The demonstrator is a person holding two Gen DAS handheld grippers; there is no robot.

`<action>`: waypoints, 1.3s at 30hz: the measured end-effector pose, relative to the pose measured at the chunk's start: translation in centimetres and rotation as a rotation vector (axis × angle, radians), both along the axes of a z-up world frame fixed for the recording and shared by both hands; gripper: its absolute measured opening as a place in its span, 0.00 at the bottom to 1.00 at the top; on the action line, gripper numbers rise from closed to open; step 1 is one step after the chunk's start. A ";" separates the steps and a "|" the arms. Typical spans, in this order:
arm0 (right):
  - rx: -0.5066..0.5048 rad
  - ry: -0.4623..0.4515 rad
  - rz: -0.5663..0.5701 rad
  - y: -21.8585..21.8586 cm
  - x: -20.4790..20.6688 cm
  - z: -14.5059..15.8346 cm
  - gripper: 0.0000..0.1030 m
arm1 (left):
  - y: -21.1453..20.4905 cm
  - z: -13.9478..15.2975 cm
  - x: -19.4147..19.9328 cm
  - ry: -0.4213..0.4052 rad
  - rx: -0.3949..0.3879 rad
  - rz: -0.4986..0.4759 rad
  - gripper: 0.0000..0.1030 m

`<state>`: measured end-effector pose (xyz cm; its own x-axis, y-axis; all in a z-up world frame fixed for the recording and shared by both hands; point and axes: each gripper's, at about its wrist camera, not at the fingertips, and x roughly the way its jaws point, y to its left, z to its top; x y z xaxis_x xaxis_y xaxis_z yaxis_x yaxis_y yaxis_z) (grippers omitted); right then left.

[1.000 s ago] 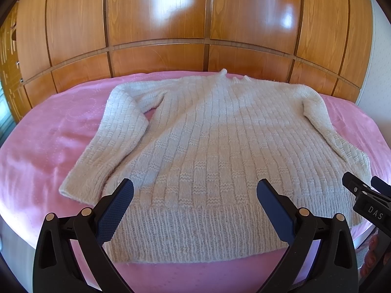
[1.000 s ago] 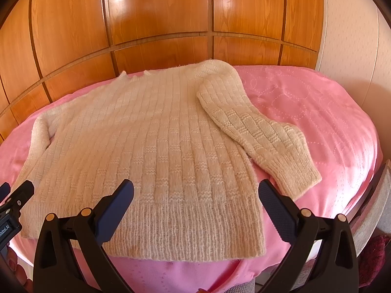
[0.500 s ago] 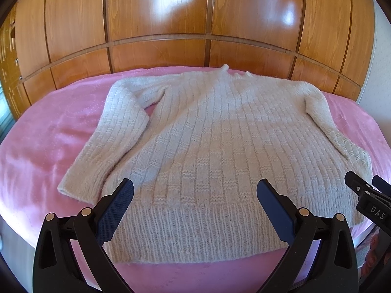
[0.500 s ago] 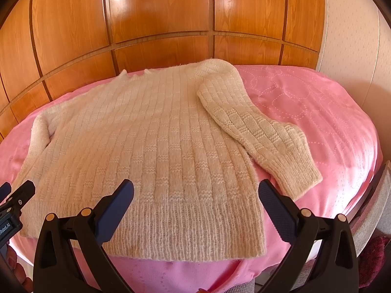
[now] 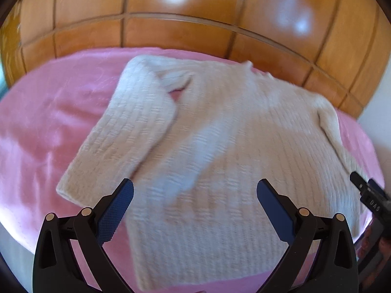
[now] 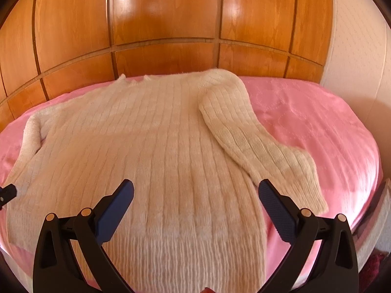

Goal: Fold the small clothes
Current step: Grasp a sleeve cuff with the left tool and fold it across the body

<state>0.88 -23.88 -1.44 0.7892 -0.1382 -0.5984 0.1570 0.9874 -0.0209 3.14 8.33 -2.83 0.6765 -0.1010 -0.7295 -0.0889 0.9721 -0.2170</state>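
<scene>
Cream knitted sweater [image 6: 151,146] spread flat on a pink bed [image 6: 317,127], collar toward the wooden panel wall [image 6: 166,24], ribbed hem toward the cameras. Not yet folded.

In the right wrist view: right claw [image 6: 195,195] wide open, holding nothing, hovering above the lower right part of the sweater body. One blue pad [image 6: 114,212] over the knit, the other just over the edge where the right sleeve [image 6: 256,146] lies. This sleeve bent down beside the body, its cuff resting on the pink cover near the bed edge. At the far left edge, a small black tip of the left claw [image 6: 7,194] visible over the other side of the sweater.

In the left wrist view: picture blurred. Left claw [image 5: 195,195] also wide open and empty, above the lower left part of the body. Left sleeve [image 5: 127,134] lying along the side of the body, cuff on the cover, close to the left pad. A small pink gap showing at the armpit. At the right edge, part of the right claw [image 5: 369,195] in view over the sweater side; contact with the knit cannot be told.
</scene>
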 end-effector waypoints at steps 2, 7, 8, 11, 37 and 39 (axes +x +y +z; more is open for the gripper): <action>-0.013 -0.023 0.010 0.1 0.9 0.1 0.98 | 2.0 -0.4 0.2 0.005 -0.037 0.052 0.97; -0.069 -0.044 -0.005 0.0 4.3 -0.1 0.98 | 7.5 -1.3 0.2 0.017 -0.071 0.236 0.97; -0.073 -0.043 -0.012 -0.2 5.1 -0.2 0.98 | 8.7 -1.4 0.0 0.021 -0.071 0.285 0.97; -0.092 -0.025 -0.049 -1.0 7.8 -0.3 0.98 | 11.2 -2.0 -0.5 0.032 -0.084 0.381 0.97; -0.097 0.082 -0.139 -4.1 12.3 -4.0 0.98 | 20.0 2.7 3.7 -0.012 -0.029 0.381 0.12; -0.101 0.083 -0.139 -4.1 12.4 -4.0 0.98 | 22.5 3.6 4.5 -0.013 -0.007 0.437 0.12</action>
<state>13.25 -27.93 -5.43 0.7065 -0.3051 -0.6386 0.2857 0.9485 -0.1371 7.64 30.83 0.75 0.6655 0.1917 -0.7213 -0.4891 0.8420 -0.2275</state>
